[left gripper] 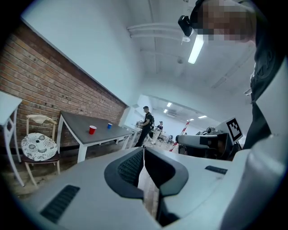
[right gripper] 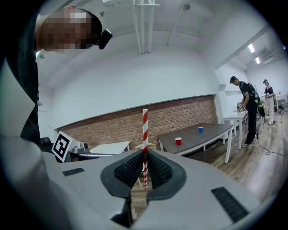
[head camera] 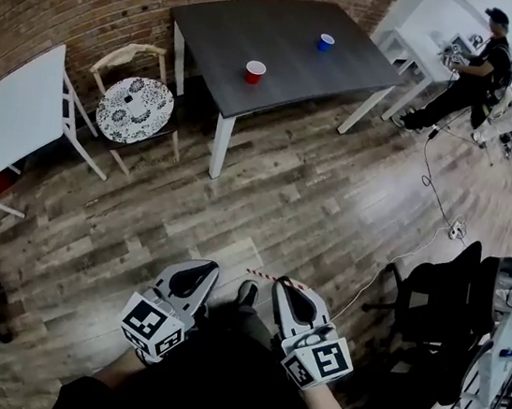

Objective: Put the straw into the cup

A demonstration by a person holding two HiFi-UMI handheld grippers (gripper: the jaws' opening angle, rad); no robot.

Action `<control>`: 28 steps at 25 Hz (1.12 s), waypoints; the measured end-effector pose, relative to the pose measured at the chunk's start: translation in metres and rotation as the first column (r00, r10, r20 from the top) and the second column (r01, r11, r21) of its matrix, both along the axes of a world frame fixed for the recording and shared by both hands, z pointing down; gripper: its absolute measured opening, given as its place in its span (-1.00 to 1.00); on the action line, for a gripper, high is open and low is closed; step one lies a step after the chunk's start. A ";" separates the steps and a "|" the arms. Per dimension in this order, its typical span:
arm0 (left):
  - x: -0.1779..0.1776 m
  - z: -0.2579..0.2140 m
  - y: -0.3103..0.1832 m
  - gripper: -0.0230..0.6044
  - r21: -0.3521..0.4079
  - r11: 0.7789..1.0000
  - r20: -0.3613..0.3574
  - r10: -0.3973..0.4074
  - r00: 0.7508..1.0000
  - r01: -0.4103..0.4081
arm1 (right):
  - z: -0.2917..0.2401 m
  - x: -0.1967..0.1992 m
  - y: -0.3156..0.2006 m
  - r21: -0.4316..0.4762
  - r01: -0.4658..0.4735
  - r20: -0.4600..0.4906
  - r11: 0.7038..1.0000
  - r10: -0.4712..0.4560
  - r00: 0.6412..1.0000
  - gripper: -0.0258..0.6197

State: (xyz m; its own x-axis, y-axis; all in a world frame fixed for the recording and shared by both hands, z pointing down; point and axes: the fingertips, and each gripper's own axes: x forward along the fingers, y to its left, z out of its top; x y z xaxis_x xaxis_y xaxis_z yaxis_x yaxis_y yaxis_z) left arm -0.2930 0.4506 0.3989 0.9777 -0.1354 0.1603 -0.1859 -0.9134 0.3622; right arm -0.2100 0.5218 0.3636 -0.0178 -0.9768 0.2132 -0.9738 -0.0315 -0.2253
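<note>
Straw (right gripper: 145, 126): light, thin, likely crushable; right gripper (right gripper: 144, 158) fingers clamp its lower part.
Left gripper (left gripper: 143, 155): fingers together, empty.
Red cup (head camera: 255, 72): on table (head camera: 289, 33).

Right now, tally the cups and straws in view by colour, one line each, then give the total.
Round red plastic cup: 1
Round blue plastic cup: 1
Red-and-white striped straw: 1
Total: 3
</note>
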 end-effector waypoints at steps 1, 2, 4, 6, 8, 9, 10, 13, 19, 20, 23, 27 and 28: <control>0.003 0.001 -0.002 -0.85 -0.002 1.000 0.001 0.002 1.000 -0.002 | 0.001 0.002 -0.002 -0.003 0.001 0.003 1.000 -0.001 1.000 -0.77; 0.007 0.001 -0.004 -0.85 -0.003 1.000 0.003 0.003 1.000 -0.003 | 0.003 0.004 -0.005 -0.007 0.004 0.007 1.000 -0.004 1.000 -0.77; 0.013 0.004 -0.009 -0.85 -0.001 1.000 0.010 0.001 1.000 -0.001 | 0.008 0.010 -0.011 -0.012 0.011 0.015 1.000 -0.011 1.000 -0.77; 0.019 0.006 -0.016 -0.85 0.004 1.000 0.017 -0.008 1.000 0.008 | 0.012 0.019 -0.021 -0.008 0.017 0.025 1.000 -0.017 1.000 -0.77; 0.027 0.007 -0.027 -0.85 0.012 1.000 0.029 -0.021 0.999 0.021 | 0.015 0.030 -0.035 0.003 0.028 0.036 1.000 -0.028 0.999 -0.77; 0.031 0.007 -0.033 -0.85 0.018 0.999 0.036 -0.029 0.999 0.028 | 0.016 0.037 -0.044 0.009 0.036 0.042 0.999 -0.036 0.998 -0.77; 0.037 0.006 -0.041 -0.85 0.024 0.999 0.044 -0.038 0.998 0.037 | 0.015 0.044 -0.054 0.015 0.046 0.047 0.999 -0.046 0.998 -0.77; 0.060 0.001 -0.070 -0.85 0.043 0.997 0.066 -0.071 0.995 0.068 | 0.011 0.070 -0.085 0.035 0.075 0.064 0.997 -0.077 0.995 -0.77; 0.129 -0.012 -0.112 -0.85 0.078 0.993 0.100 -0.096 0.990 0.088 | 0.001 0.144 -0.132 0.070 0.091 0.093 0.993 -0.097 0.991 -0.77; 0.140 -0.013 -0.117 -0.85 0.085 0.992 0.105 -0.098 0.990 0.089 | 0.001 0.156 -0.137 0.074 0.092 0.101 0.993 -0.099 0.990 -0.76; 0.170 -0.016 -0.130 -0.85 0.107 0.990 0.118 -0.101 0.988 0.089 | 0.002 0.185 -0.151 0.089 0.101 0.113 0.991 -0.111 0.987 -0.76; 0.208 -0.021 -0.146 -0.85 0.122 0.989 0.129 -0.104 0.986 0.089 | 0.001 0.223 -0.169 0.102 0.105 0.134 0.989 -0.118 0.984 -0.76; 0.217 -0.022 -0.149 -0.85 0.124 0.988 0.130 -0.106 0.986 0.090 | 0.000 0.233 -0.172 0.103 0.104 0.137 0.989 -0.118 0.984 -0.77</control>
State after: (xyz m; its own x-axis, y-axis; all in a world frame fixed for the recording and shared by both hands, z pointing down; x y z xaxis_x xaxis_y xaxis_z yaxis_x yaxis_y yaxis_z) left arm -0.0755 0.3013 0.3774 0.9291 -0.2550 0.2677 -0.3165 -0.9229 0.2194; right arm 0.0232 0.3498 0.3636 -0.1506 -0.9828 0.1068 -0.9276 0.1032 -0.3589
